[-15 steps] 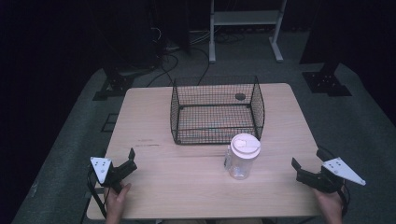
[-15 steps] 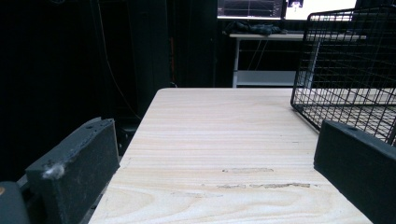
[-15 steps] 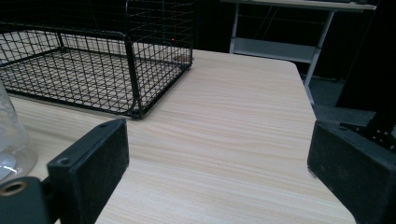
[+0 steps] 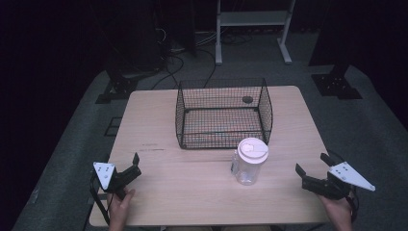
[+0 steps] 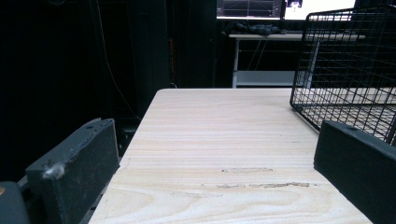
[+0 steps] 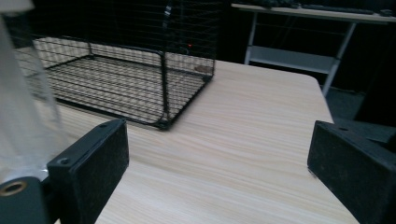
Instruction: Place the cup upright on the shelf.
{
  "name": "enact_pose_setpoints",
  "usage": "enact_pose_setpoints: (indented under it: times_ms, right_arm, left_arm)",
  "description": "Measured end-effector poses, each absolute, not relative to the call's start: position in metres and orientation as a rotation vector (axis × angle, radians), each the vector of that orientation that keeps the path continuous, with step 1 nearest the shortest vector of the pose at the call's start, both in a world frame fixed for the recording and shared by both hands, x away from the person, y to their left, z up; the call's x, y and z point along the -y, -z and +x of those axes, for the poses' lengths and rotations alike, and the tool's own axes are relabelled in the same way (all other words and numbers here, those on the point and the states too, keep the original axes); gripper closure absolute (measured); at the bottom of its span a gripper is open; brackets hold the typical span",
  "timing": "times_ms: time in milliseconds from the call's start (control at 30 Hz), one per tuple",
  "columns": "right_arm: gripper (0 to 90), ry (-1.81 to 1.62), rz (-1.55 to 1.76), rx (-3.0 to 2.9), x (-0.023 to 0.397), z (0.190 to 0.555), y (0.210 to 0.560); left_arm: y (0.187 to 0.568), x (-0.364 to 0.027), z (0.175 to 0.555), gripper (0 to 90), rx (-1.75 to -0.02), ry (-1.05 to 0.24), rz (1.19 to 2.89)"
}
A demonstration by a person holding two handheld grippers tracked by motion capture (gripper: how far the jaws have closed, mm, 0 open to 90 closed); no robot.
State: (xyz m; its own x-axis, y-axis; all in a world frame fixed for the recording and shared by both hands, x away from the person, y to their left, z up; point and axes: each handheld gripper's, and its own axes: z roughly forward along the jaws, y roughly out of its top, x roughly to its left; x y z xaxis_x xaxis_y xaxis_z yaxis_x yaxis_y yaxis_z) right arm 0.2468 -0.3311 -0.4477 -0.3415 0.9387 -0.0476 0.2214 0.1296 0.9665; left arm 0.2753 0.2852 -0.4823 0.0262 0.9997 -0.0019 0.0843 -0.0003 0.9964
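Jar position is what I am steering by: the clear plastic jar [image 4: 250, 163] with its white lid stands upright on the wooden table [image 4: 192, 192], just in front of the near right corner of the black wire basket [image 4: 222, 113], close to that corner but whether it touches the wire I cannot tell. My right gripper [image 4: 313, 173] sits at the table's right edge with its jaws spread wide and nothing between them, and the jar lies to its left, between it and the table's middle. In the right gripper view the jar [image 6: 25, 93] rises as a blurred clear wall at the far left, outside the left jaw rather than between the two, so I judge the hand must swing or slide leftward before any closing would catch it. My left gripper [image 4: 129, 171] rests near the table's left front corner, jaws also apart and empty, and in the left gripper view I see bare wood ahead with the basket [image 5: 348, 70] off to the right. That hand is well apart from the jar; the right one is clearly nearer. The jar's long axis is vertical, so I would expect a level approach from the side, jaws straddling the body below the lid. The basket is open at the top and looks empty apart from a small dark thing near its far right corner.
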Motion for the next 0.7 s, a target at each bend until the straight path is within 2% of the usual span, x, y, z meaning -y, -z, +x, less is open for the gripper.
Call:
enact_pose_setpoints:
  times_ms: [700]
  right_arm:
    - [3.1,-1.352,0.944,-1.802,0.288,0.234,0.417]
  left_arm:
    - [0.482,-0.285,0.275,0.0,-1.249,-1.148,1.284]
